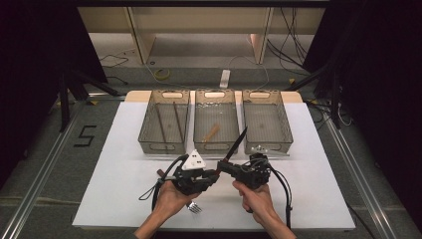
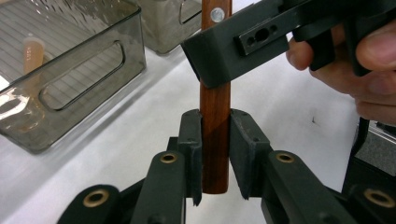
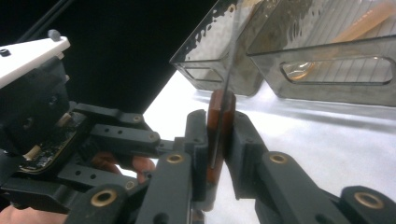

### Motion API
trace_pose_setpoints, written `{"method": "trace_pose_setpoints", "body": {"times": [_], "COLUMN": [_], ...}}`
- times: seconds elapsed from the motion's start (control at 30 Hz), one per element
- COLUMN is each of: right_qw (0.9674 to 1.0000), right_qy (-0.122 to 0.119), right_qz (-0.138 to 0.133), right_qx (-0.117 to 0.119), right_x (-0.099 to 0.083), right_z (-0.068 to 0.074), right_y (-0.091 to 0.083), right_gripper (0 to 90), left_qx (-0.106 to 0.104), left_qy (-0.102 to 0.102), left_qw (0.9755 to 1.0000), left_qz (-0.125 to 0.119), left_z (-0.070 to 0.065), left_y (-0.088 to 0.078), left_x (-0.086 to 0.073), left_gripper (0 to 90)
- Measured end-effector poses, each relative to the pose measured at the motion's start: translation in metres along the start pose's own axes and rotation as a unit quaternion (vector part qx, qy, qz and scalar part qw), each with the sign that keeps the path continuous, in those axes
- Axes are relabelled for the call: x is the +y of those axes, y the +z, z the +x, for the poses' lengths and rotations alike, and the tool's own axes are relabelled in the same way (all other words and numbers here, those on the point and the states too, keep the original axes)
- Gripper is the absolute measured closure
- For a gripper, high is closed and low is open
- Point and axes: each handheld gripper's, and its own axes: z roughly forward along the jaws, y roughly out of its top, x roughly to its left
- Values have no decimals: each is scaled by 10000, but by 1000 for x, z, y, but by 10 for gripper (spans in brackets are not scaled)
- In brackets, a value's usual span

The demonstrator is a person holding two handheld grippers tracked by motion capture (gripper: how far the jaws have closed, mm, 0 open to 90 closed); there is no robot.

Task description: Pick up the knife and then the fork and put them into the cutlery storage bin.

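wooden knife (image 1: 234, 148) handle is clamped by both the left gripper (image 2: 215, 154) and right gripper (image 3: 218, 140) above the desk (image 1: 124, 164), blade aimed at the bins (image 1: 215, 122), seemingly for a handover.

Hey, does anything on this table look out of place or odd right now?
One thing: a fork lies loose on the white table by the left hand, outside the three bins. The knife is gripped by both grippers at its wooden handle, blade angled up.

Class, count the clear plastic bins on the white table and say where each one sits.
3, side by side at the table's far edge: left bin, middle bin, right bin. None seems hidden.
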Motion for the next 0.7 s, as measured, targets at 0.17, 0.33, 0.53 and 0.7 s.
{"method": "trace_pose_setpoints", "body": {"times": [0.17, 0.33, 0.53, 0.7], "right_qw": [9999, 9994, 9980, 9938], "right_qy": [-101, -297, -421, -668], "right_qz": [-29, -35, 76, 137], "right_qx": [23, -166, -474, -883], "right_x": [3, 15, 33, 49], "right_z": [2, 1, -8, -16], "right_y": [-3, -14, -29, -38], "right_gripper": [810, 811, 811, 811], "left_qx": [-158, -60, 56, 320], "left_qy": [-131, -82, 101, 156], "left_qw": [9998, 9999, 9999, 9993], "left_qz": [-85, -25, 40, 150], "left_z": [2, 5, 14, 34], "left_y": [-3, -7, -16, -23], "left_x": [2, 3, 4, -1], "left_gripper": [638, 431, 292, 235]}}
